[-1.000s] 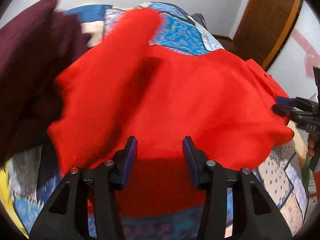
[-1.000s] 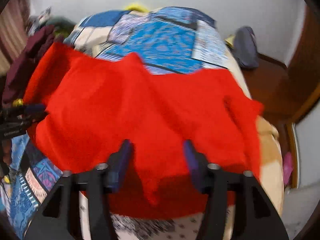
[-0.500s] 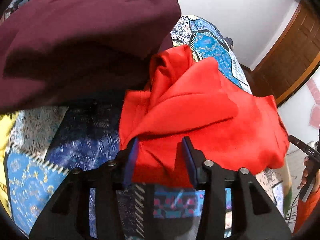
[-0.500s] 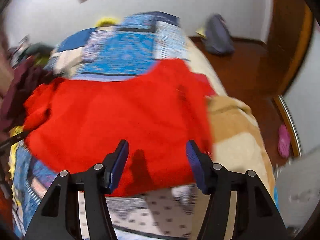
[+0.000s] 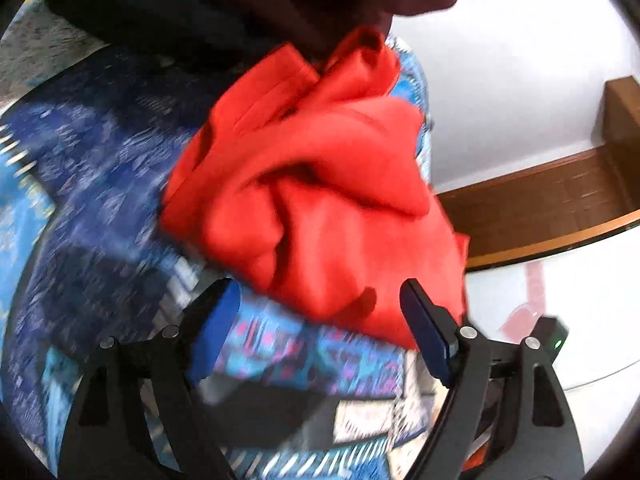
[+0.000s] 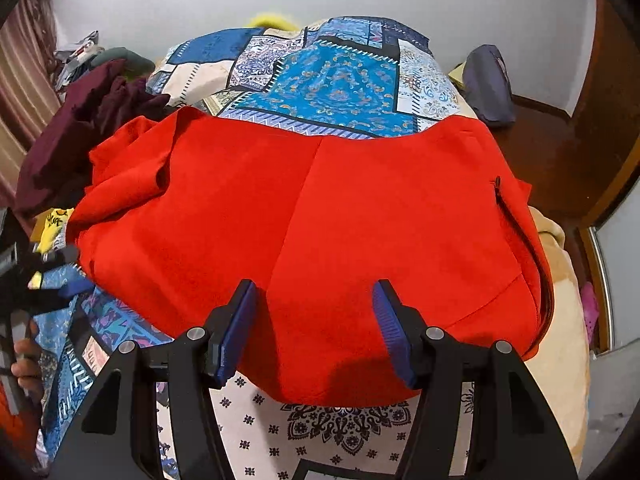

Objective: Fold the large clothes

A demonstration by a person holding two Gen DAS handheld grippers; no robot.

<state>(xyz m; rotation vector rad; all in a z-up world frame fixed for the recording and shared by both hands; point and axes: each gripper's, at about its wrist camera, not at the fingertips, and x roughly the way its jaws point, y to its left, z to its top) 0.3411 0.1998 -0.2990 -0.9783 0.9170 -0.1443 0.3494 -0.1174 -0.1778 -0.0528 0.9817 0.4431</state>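
A large red garment lies spread across the patterned bed cover, its near hem close to the bed's front edge. My right gripper is open and empty, just above the red hem. In the left wrist view the red garment looks bunched at its left end. My left gripper is open and empty, near the garment's lower edge over the blue cover. The left gripper also shows in the right wrist view at the far left, beside the garment.
A dark maroon garment is piled at the bed's left side, and it fills the top of the left wrist view. A dark bag sits at the bed's far right. A beige blanket hangs at the right edge.
The left gripper has swung left and tilted, from over the red garment to its bunched left end. The red garment has settled flat. Both grippers stay open.
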